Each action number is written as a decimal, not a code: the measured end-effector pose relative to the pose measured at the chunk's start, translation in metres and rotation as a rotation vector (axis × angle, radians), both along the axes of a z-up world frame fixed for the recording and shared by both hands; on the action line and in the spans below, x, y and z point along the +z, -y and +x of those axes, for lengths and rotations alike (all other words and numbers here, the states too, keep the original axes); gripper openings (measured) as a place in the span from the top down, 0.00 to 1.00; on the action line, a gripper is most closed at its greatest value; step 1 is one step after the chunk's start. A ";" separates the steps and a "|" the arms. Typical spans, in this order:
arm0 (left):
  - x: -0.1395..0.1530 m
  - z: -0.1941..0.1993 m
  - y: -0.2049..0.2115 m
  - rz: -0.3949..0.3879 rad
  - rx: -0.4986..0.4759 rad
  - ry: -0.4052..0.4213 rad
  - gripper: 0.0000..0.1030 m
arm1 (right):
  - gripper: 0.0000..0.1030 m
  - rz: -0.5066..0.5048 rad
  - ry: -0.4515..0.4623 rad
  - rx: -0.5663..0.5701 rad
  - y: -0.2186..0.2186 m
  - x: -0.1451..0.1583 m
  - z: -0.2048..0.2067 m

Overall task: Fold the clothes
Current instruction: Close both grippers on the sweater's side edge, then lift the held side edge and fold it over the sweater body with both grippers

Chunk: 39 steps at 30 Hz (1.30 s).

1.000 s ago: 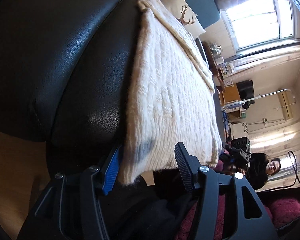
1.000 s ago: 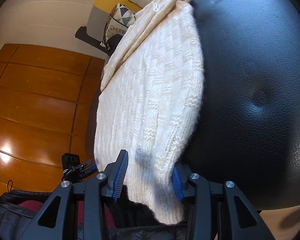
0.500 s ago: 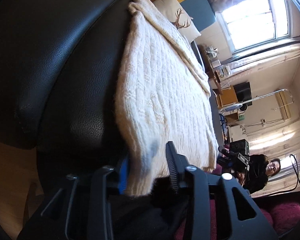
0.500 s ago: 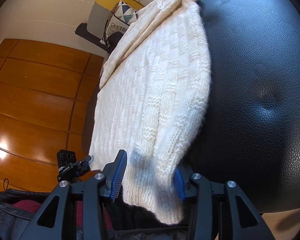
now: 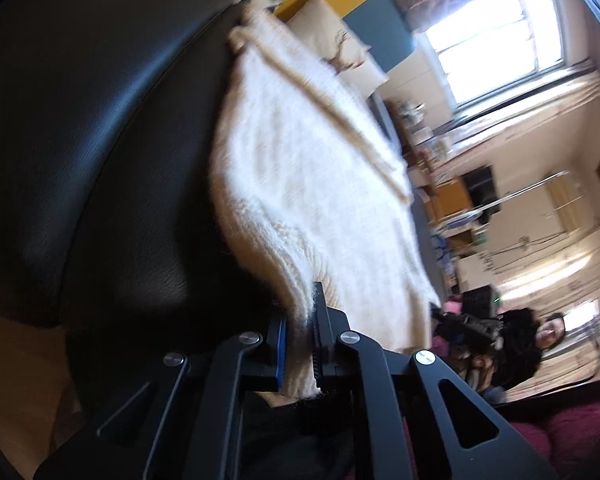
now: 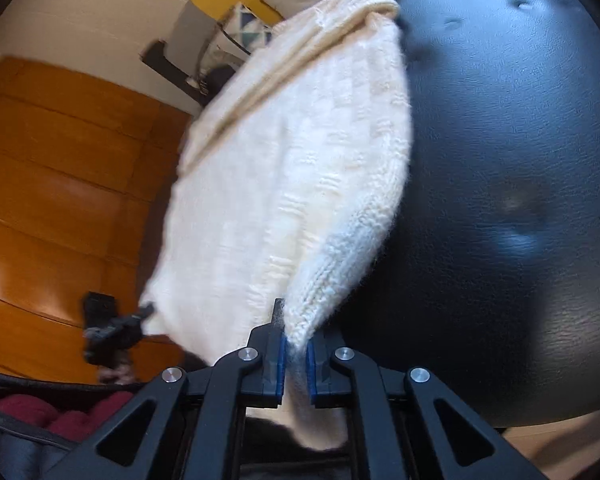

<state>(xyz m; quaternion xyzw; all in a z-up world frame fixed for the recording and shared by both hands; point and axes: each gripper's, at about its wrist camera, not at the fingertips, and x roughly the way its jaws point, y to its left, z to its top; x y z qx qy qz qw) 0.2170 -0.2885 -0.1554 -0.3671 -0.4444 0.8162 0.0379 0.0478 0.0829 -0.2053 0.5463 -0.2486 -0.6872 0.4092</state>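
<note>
On the black leather ottoman (image 6: 500,160) lies a cream knit sweater (image 6: 300,168); our left gripper (image 5: 300,344) is closing on its hem, our right gripper (image 6: 296,360) pinches it.

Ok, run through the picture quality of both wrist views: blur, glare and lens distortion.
Left wrist view: motion blur smears the cream knitted sweater; the bright window is blown out; the glossy black leather seat bulges with fisheye curve. Right wrist view: the sweater's far part is soft, the knit near the right gripper sharper; pale glare spots sit on the seat.
</note>
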 end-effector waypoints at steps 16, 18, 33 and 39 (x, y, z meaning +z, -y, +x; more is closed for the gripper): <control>0.065 -0.069 0.065 0.106 0.088 -0.348 0.93 | 0.94 -0.273 -0.181 -0.081 0.019 0.070 -0.060; 0.074 -0.083 0.077 0.097 0.092 -0.365 0.93 | 0.94 -0.293 -0.202 -0.102 0.023 0.079 -0.074; 0.079 -0.234 0.158 0.072 0.151 -0.300 0.93 | 0.94 -0.261 -0.194 -0.265 0.042 0.094 -0.213; 0.045 -0.296 0.177 0.087 0.171 -0.155 0.93 | 0.91 -0.283 0.000 -0.341 0.050 0.049 -0.272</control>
